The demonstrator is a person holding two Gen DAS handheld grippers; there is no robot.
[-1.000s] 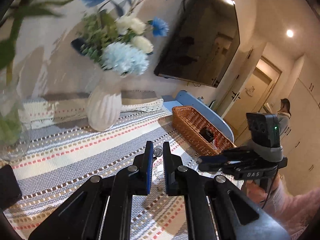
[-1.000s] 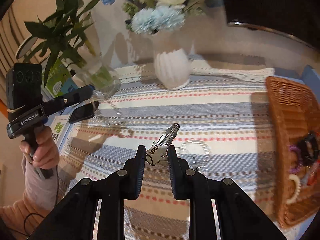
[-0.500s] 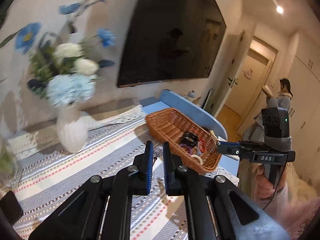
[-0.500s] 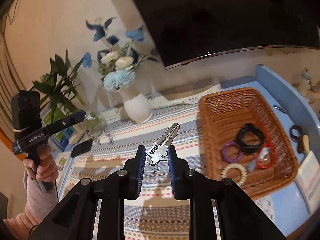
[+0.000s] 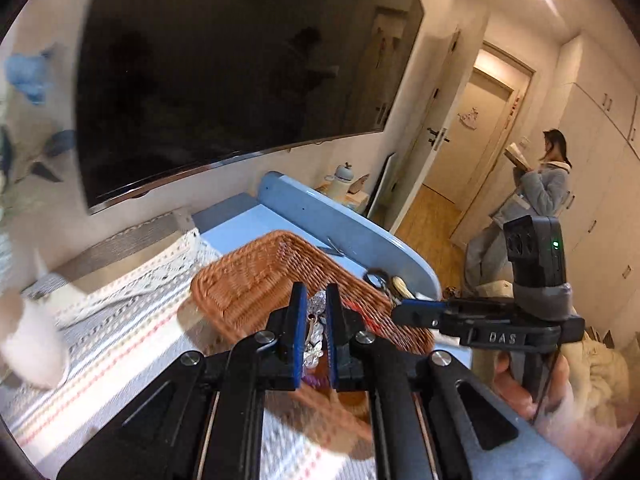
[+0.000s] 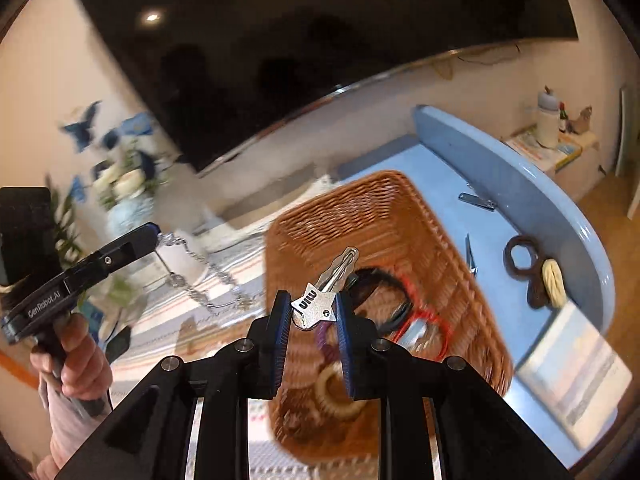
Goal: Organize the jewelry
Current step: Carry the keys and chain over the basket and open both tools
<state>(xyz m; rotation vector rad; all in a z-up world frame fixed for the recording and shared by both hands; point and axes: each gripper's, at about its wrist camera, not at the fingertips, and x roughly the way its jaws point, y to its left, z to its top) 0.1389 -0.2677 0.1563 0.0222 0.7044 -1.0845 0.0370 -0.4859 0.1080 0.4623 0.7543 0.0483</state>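
Right gripper: both blue pads clamp a silver star-headed hair clip, which projects forward and upward from between them. The clip hangs above the open wicker basket, clear of its contents.

Basket contents below the clip, right wrist view: a cream ring nearest, a purple coiled band beside it, then a red loop and a black band. Motion blur prevents finer identification.

Left gripper: pads drawn close together and gripping a clear beaded bracelet. In the right wrist view the same bracelet hangs as a chain from the left gripper tip and drapes down toward the striped cloth. Left wrist view places the gripper above the near end of the basket; the right gripper extends in from the right, over the basket's far rim.

Basket position: on the striped cloth, at its edge beside the bare blue tabletop.

Tabletop items right of the basket: brown rings with a cream twisted piece touching them, a thin metal pin, and nail clippers farther back.

Background: white vase of blue and white flowers at left, blurred; dark television on the wall; a person reading near the doorway.
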